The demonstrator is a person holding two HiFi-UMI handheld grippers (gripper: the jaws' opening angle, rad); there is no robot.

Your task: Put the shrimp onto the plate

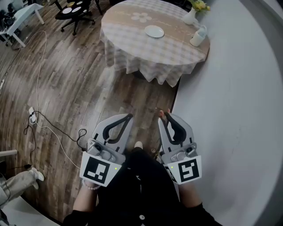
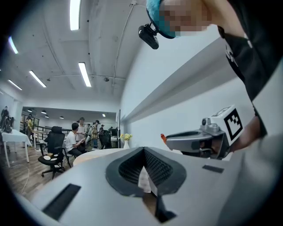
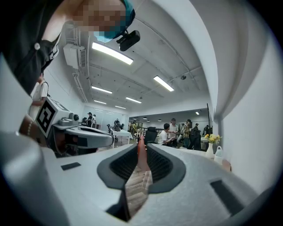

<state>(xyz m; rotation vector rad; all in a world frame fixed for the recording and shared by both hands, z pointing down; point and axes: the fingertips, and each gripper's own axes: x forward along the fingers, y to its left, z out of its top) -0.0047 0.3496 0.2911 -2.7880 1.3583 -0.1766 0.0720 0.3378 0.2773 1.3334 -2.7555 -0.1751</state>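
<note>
Off to the left of the round, check-clothed surface, I see a black office chair on the wooden floor and a white cable trailing across the boards. On the near side of the surface and well short of it, my left claw hangs over the floor. It is clenched on nothing: in the left gripper view its ribbed pads meet at the tips.

Near the middle of the surface sits a white plate.

My right claw is beside the left one, just as far short of the surface, and it is clamped on the shrimp. In the right gripper view the shrimp's orange body stands upright between the pads, its tip poking past them. The shrimp is well apart from the plate and is held over the floor, not over the cloth.

At the right edge of the surface stand a white vase of yellow flowers and, just beside it, a pale jug. Right of the surface runs a plain white wall.
</note>
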